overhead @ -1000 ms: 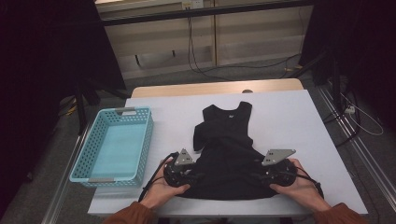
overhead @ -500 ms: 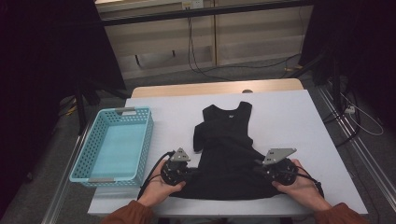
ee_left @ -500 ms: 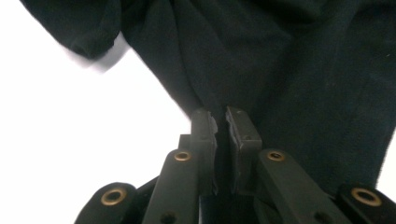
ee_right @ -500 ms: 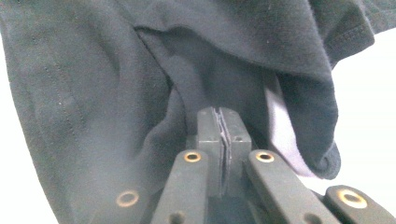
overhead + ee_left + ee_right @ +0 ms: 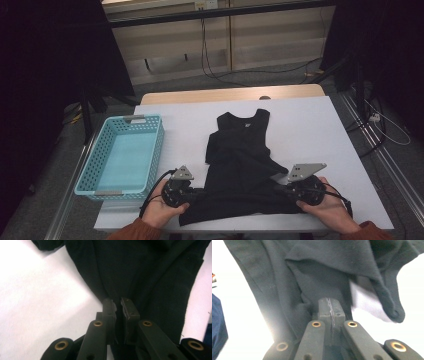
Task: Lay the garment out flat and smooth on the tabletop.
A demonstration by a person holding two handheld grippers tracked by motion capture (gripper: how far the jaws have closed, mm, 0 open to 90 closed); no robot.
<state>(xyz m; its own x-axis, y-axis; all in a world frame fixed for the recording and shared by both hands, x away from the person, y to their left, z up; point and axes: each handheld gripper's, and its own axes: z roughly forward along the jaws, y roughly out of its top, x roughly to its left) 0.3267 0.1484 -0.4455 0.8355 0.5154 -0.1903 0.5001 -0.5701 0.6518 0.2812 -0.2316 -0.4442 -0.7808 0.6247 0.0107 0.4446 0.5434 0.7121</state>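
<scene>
Compared with one second ago, both grippers have clamped down, and the lower part of the black tank top (image 5: 240,170) is now bunched up between them. The jaws of both grippers have just been closing with the cloth between them. The left gripper (image 5: 189,192) pinches the left corner of the hem; in the left gripper view its pads (image 5: 109,308) stand close together with a thin fold of black fabric between. It has also moved a little inward and up from the table (image 5: 320,125). The right gripper (image 5: 282,186) is clenched fully on the right side of the hem; in the right gripper view the pads (image 5: 329,307) meet with cloth squeezed around them.

The tank top lies in the middle of the white table, neck pointing away from the person, hem at the near edge. A turquoise basket (image 5: 90,170) stands at the left edge, well apart from the garment. To the right of the garment the white surface is bare up to the table edge, and also behind the neck.
</scene>
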